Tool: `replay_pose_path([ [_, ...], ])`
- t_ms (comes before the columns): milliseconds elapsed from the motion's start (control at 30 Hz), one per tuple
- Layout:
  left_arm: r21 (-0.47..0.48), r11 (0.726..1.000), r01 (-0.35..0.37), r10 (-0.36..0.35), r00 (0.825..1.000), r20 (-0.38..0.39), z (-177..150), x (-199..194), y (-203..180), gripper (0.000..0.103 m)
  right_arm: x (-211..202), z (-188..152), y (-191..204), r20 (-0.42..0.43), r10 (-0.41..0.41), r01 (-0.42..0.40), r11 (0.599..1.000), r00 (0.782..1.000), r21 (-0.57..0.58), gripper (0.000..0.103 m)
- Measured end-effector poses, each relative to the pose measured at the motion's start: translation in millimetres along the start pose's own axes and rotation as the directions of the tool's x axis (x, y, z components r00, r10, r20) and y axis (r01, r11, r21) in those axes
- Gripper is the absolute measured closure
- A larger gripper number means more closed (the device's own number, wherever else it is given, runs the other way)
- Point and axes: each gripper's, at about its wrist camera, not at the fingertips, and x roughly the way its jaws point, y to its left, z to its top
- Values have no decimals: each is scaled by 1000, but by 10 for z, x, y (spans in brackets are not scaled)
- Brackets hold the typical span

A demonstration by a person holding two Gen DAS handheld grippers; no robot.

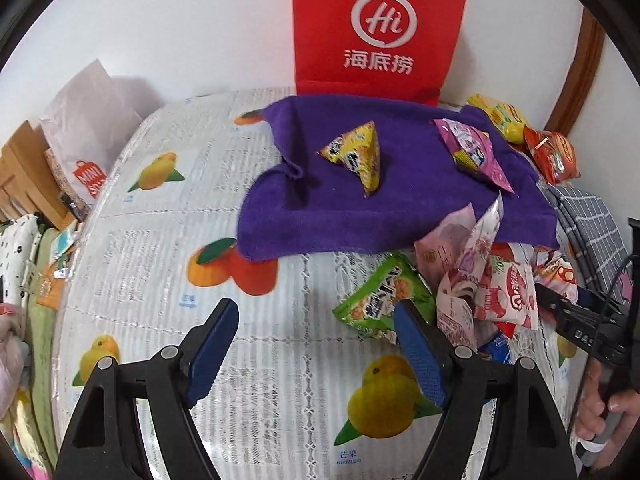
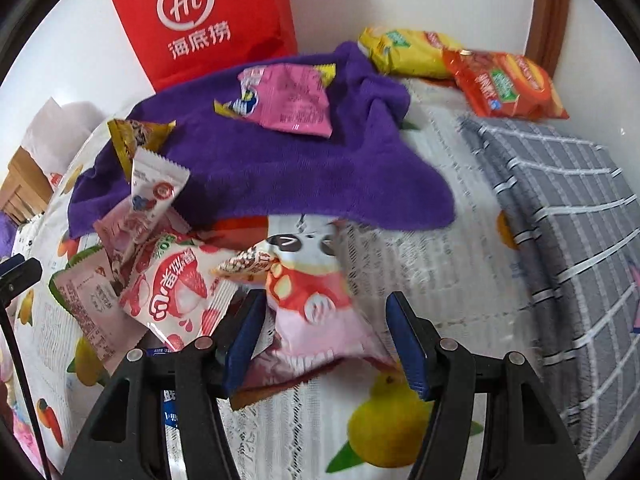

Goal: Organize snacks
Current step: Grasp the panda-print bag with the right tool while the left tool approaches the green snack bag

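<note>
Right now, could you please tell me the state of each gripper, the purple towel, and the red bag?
left gripper: open, empty, above the tablecloth.
right gripper: open, panda snack packet between its jaws, not clamped.
purple towel: spread out, rumpled, two packets on it.
red bag: upright against the wall.

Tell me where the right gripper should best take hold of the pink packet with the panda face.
Probably across the puffed lower body of the panda packet, coming down from above. The right gripper already straddles it, open; the pads do not visibly press it. The packet lies loose on the pile's edge, its right side clear over the tablecloth.
</note>
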Motion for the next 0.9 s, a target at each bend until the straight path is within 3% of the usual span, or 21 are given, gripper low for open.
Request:
replay_pose_path([
  [233,28,996,86,-86,996,1,-37,8,-94,24,-9,-19,6,24,-23,24,1000,999,-14,51],
  [567,57,998,41,-41,999,-15,118,212,-245,24,-83,-35,-71,20,-30,31,999,999,-13,53],
  [800,69,989,129,-126,991,-45,75,282,-338,24,-144,-21,-117,28,-42,42,999,999,-9,53],
  [900,101,979,177,-166,981,-103,6,337,-410,24,-162,-30,-97,32,-37,38,999,999,-14,53],
])
